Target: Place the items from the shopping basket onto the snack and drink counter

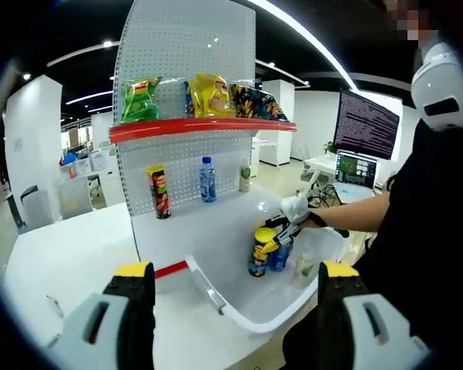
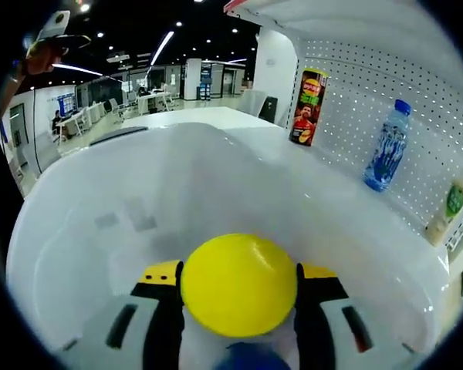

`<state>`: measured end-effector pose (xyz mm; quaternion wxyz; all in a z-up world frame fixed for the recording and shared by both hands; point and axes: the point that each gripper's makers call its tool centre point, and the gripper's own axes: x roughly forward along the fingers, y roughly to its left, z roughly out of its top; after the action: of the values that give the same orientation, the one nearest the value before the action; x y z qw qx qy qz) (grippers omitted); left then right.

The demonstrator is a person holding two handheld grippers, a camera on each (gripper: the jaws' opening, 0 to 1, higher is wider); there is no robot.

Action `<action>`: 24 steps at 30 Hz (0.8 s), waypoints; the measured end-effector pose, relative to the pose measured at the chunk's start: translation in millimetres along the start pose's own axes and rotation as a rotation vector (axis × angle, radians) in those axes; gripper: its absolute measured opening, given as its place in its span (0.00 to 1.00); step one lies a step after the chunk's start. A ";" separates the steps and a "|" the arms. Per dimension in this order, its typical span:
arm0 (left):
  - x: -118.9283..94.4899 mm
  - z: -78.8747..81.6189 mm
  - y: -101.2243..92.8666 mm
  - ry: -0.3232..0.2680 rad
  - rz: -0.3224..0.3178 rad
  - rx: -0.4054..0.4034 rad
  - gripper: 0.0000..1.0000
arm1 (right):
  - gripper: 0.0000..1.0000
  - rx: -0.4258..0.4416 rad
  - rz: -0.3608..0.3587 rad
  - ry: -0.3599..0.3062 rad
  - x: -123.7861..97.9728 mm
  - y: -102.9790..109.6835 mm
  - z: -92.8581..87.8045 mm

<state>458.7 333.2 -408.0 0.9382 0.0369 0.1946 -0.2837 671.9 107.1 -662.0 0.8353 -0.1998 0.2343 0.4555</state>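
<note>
Yellow-lidded cylindrical snack can (image 2: 238,285) sits clamped between the jaws of the right gripper (image 2: 239,304), lid facing the camera, held over the white curved counter shelf (image 2: 177,193). In the left gripper view the same can (image 1: 261,250) stands on that shelf — well ahead and right of the left gripper (image 1: 235,281), whose jaws stand apart, holding nothing. Beyond the can: a red-and-green tall snack tube (image 2: 309,106), a blue-labelled water bottle (image 2: 386,150) and a small green-labelled pale bottle (image 2: 449,202) against the white pegboard (image 2: 355,85).

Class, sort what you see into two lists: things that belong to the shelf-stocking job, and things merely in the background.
Job:
right gripper
yellow-lidded can
white counter
crisp tube
water bottle
snack bags

Background:
monitor
laptop
office desks
</note>
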 end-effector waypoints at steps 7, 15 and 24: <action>0.0 -2.8 2.4 0.011 0.006 -0.006 0.86 | 0.57 -0.066 0.009 -0.040 2.7 6.0 3.9; 1.3 -2.9 2.4 0.017 0.004 -0.006 0.86 | 0.57 -0.064 -0.013 -0.016 2.0 -2.3 -2.0; 1.0 -4.9 1.5 0.026 0.007 -0.011 0.86 | 0.56 -0.029 0.005 -0.037 -1.7 -3.5 -2.4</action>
<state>458.6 334.8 -413.0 0.9368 0.0362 0.2082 -0.2787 673.7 102.9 -662.5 0.8354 -0.2031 0.2127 0.4644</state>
